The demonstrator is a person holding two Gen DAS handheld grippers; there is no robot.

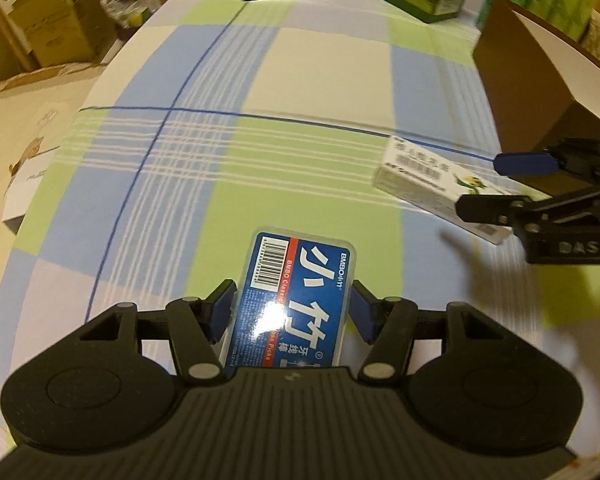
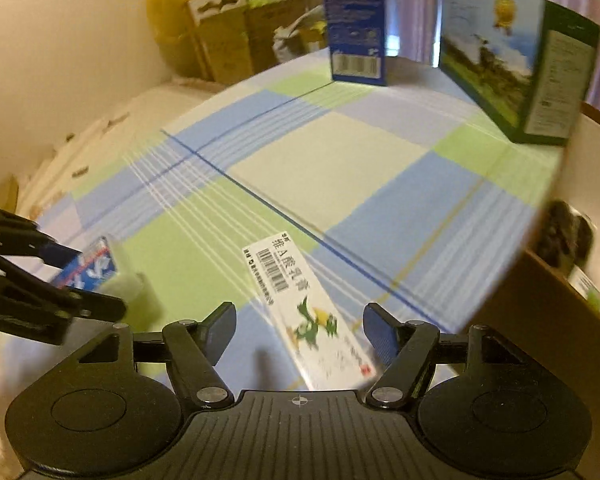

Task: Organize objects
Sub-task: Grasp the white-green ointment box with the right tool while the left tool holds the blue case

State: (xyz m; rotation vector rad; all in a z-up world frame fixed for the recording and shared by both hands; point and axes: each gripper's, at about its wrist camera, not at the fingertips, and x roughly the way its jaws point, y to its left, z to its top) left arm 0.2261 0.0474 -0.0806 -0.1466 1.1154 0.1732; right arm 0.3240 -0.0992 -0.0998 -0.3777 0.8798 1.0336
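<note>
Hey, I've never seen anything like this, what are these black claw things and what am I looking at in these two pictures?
They are two hand-held grippers, each with a fisheye camera looking forward along its jaws. One picture is from the left gripper, one from the right gripper. Both are above a checked tablecloth. The left jaws are closed on a blue floss-pick case. The right jaws are open on either side of a white carton lying on the cloth. A blue box, a green box and a brown cardboard box stand beyond.
</note>
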